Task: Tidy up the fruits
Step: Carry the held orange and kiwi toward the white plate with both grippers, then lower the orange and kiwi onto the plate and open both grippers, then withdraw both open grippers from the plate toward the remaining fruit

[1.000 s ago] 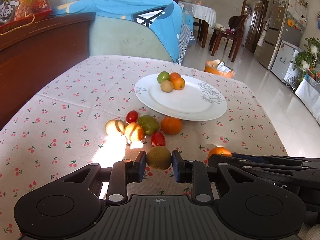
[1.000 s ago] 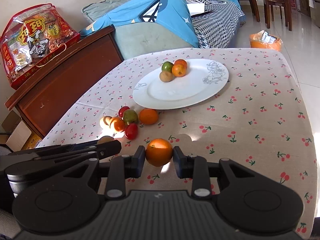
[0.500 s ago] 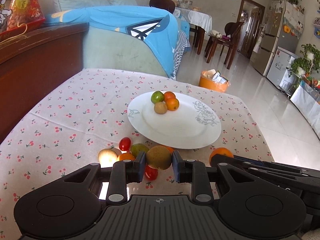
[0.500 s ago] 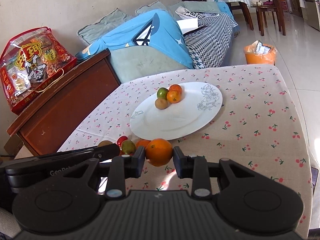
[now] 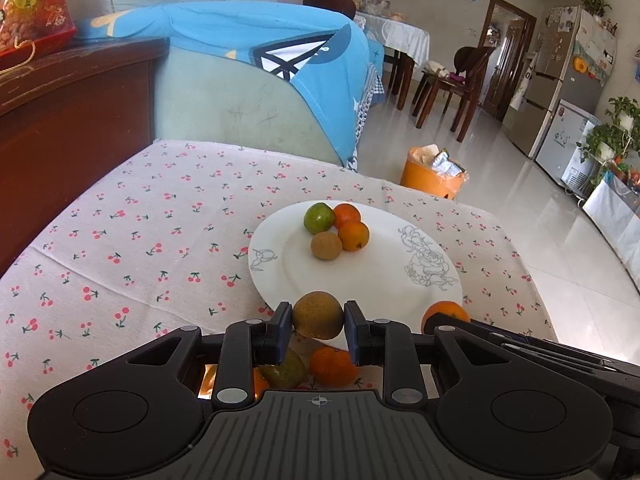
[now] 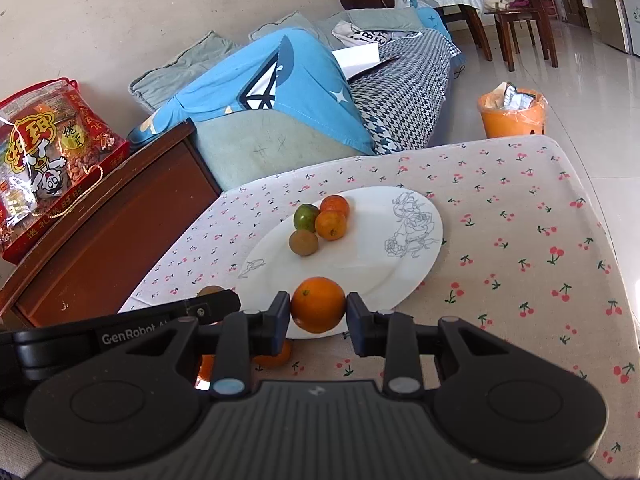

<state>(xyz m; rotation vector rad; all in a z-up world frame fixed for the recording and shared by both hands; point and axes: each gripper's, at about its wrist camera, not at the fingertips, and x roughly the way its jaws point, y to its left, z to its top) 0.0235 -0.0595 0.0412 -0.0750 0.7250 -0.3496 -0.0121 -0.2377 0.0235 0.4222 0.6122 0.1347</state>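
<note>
Left gripper (image 5: 318, 319) clamped on a brownish-green fruit (image 5: 318, 314); right gripper (image 6: 318, 308) clamped on an orange (image 6: 318, 304), both at the white plate's (image 6: 360, 264) near rim.

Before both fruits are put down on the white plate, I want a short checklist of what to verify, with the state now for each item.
1. Left claw grips the brown-green fruit: ok, pads press on both sides.
2. Right claw grips the orange: ok, held between both pads.
3. Free space on the white plate: ok, the near half is bare.
4. The four fruits on the plate are clear of the drop place: ok, they sit together at the far side.
5. The two claws do not collide: cannot tell, they are side by side and close.
6. Claws are over the plate: cannot tell, they appear at its near rim.
</note>
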